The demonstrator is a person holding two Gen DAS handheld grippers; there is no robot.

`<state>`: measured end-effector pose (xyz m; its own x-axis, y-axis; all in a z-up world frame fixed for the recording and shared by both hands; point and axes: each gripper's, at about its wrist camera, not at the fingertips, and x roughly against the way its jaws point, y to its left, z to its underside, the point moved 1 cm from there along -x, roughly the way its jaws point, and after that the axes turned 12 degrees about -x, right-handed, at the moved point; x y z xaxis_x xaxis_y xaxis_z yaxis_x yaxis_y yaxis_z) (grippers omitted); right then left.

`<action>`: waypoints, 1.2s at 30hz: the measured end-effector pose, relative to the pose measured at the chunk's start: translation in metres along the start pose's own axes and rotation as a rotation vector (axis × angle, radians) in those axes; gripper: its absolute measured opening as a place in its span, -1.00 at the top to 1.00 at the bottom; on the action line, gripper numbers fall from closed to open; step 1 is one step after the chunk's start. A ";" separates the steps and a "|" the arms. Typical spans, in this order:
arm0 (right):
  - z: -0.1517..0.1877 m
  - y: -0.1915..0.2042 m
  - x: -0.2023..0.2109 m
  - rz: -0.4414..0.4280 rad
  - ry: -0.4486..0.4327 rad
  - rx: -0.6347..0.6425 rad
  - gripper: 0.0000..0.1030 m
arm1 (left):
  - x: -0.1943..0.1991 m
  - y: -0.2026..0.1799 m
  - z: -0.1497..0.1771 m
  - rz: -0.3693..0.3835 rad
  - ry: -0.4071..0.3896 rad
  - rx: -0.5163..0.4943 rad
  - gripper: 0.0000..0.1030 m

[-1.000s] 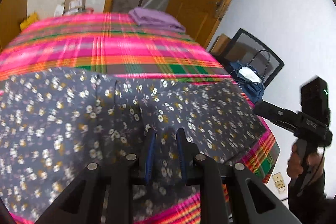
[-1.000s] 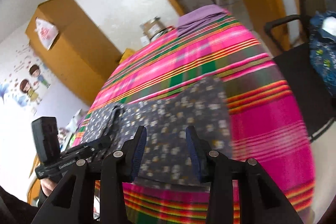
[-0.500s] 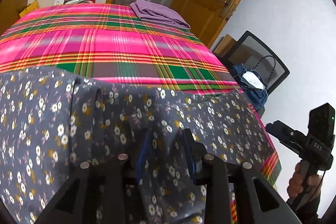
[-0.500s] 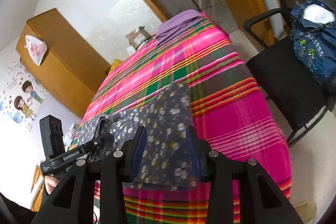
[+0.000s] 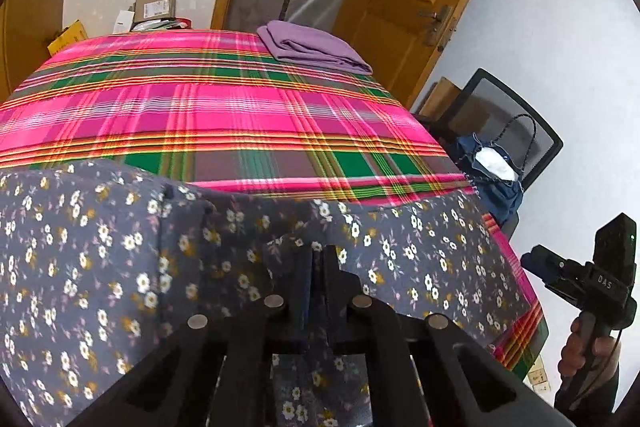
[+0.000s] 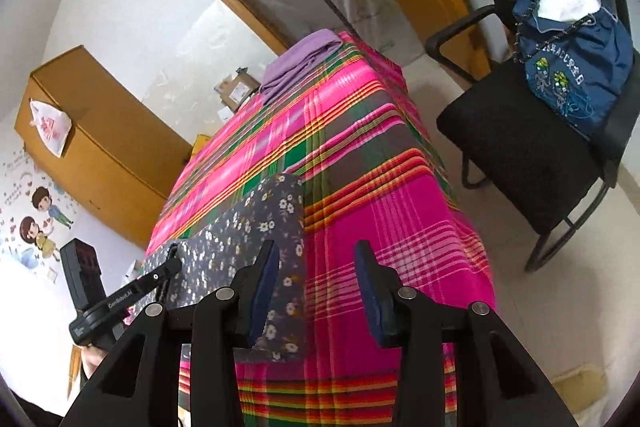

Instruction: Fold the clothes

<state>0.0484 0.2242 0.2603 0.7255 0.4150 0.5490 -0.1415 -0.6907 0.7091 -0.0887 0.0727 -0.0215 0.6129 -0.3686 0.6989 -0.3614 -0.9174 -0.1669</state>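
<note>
Left gripper [image 5: 318, 259] has just been closing and now pinches a raised fold of the floral garment [image 5: 120, 267], which lies spread across the near end of the plaid-covered bed [image 5: 224, 115]. Right gripper [image 6: 316, 259] hovers with jaws wide apart and empty, over the garment's corner at the bed's edge.

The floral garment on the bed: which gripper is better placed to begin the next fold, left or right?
Left, probably. The left gripper has just closed on the floral garment, pinching it. The right gripper is open at the garment's end, holding nothing.
</note>
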 end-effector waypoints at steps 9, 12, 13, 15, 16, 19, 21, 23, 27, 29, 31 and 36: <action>0.006 0.026 -0.003 0.051 -0.047 0.170 0.21 | -0.003 0.004 0.003 0.023 0.043 0.012 0.89; 0.010 0.041 -0.010 0.076 -0.035 0.242 0.21 | 0.017 0.012 -0.002 0.039 -0.007 0.046 0.88; 0.011 0.046 -0.012 0.089 -0.036 0.265 0.21 | 0.027 0.015 -0.003 0.021 -0.035 0.054 0.88; 0.011 0.054 -0.019 0.102 -0.028 0.296 0.22 | 0.044 0.022 -0.006 -0.019 -0.081 0.072 0.88; 0.011 0.057 -0.022 0.106 -0.022 0.308 0.24 | 0.051 0.025 -0.006 -0.029 -0.098 0.085 0.88; 0.011 0.070 -0.035 0.118 -0.008 0.351 0.42 | 0.054 0.019 -0.004 0.007 -0.100 0.092 0.86; 0.010 0.080 -0.045 0.124 0.002 0.381 0.61 | 0.046 0.008 -0.001 0.047 -0.073 0.061 0.86; 0.007 0.088 -0.056 0.137 0.016 0.407 0.72 | 0.033 -0.004 0.003 0.078 -0.031 0.034 0.86; -0.001 0.085 -0.091 0.222 0.076 0.427 0.82 | 0.006 -0.019 0.015 0.114 0.037 -0.006 0.86; -0.004 0.076 -0.102 0.234 0.097 0.413 0.91 | -0.003 -0.018 0.019 0.120 0.051 0.000 0.86; -0.005 0.073 -0.103 0.226 0.104 0.409 0.91 | -0.003 -0.013 0.020 0.133 0.038 0.007 0.86; 0.000 0.078 -0.092 0.208 0.079 0.411 0.81 | 0.002 -0.009 0.006 0.098 0.005 0.007 0.86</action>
<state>-0.0294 0.1322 0.2656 0.6539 0.2762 0.7044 0.0116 -0.9346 0.3556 -0.0797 0.0794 -0.0229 0.5711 -0.4562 0.6825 -0.4150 -0.8777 -0.2394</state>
